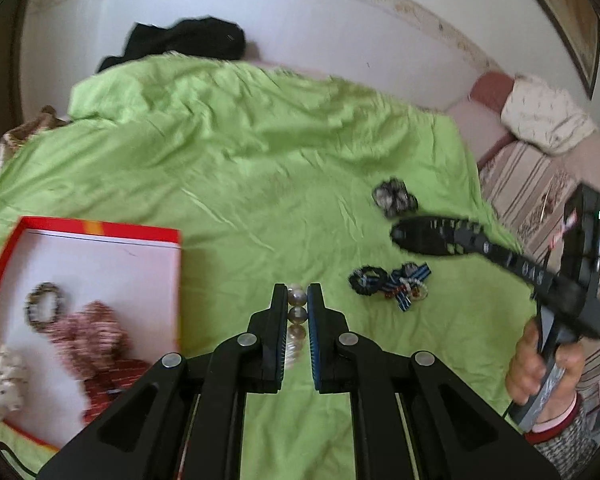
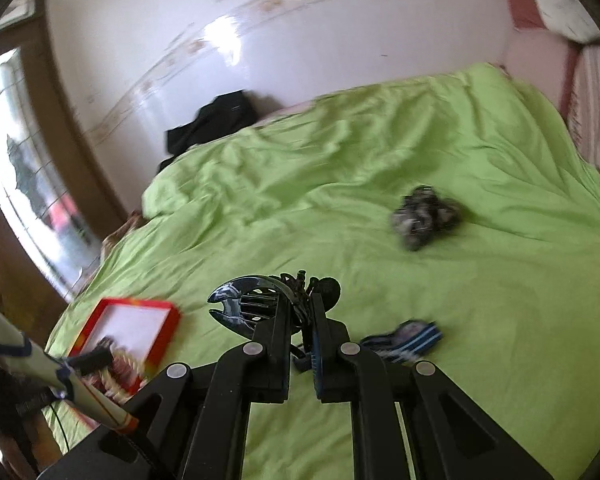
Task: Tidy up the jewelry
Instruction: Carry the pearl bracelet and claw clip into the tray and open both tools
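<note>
Both grippers clamped on jewelry above the green bedspread (image 1: pixel 240 140).

The left gripper (image 1: pixel 298 304) has its jaws drawn narrow on a string of pearl beads (image 1: pixel 297 314), pinched between the pads and held clear of the cloth. The right gripper (image 2: pixel 300 312) is likewise closed tight, gripping a dark hair claw clip (image 2: pixel 256 304) whose curved teeth jut out to the left of the fingers. A red-rimmed box (image 1: pixel 100 236) lies on the bedspread to the left, holding a beaded bracelet (image 1: pixel 46 306) and patterned scrunchies. Loose on the cloth to the right: a grey scrunchie (image 1: pixel 394 198), a dark hair tie (image 1: pixel 366 280) and a blue striped bow (image 1: pixel 410 284), the last two touching. The person's right hand (image 1: pixel 544 368) grips the handle.
</note>
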`<state>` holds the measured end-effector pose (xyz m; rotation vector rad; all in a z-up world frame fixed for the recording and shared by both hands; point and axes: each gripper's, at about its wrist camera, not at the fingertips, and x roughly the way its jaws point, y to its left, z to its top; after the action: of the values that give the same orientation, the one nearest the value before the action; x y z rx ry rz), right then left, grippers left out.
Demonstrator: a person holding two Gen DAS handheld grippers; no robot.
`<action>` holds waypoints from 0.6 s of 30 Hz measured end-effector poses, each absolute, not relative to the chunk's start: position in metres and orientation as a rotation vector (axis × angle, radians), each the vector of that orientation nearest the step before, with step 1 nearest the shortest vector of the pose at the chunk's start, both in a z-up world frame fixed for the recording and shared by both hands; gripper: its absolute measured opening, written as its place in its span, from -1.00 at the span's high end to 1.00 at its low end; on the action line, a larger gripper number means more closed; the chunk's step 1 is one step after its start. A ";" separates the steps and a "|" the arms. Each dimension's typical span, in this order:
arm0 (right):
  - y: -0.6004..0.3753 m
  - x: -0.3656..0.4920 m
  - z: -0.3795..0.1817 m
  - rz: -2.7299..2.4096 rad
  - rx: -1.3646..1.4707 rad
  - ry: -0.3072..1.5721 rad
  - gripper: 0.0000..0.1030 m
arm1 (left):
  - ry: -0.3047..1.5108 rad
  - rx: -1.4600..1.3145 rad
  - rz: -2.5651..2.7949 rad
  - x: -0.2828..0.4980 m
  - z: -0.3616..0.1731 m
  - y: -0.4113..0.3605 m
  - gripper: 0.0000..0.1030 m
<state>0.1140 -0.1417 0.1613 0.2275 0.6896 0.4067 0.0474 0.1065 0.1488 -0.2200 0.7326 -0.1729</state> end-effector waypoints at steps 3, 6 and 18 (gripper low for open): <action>-0.116 0.094 0.168 0.454 0.210 0.694 0.82 | 0.698 -0.242 -0.133 0.033 0.160 0.139 0.82; -0.088 0.079 0.171 0.497 0.182 0.704 0.82 | 0.676 -0.254 -0.079 0.022 0.166 0.168 0.82; 0.040 0.077 0.166 0.591 0.051 0.793 0.82 | 0.717 -0.386 0.100 0.018 0.133 0.288 0.82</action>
<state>0.0765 0.0396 0.1662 0.0512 0.7930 0.5906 0.0182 0.2882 0.1328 -0.3864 0.7174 0.0998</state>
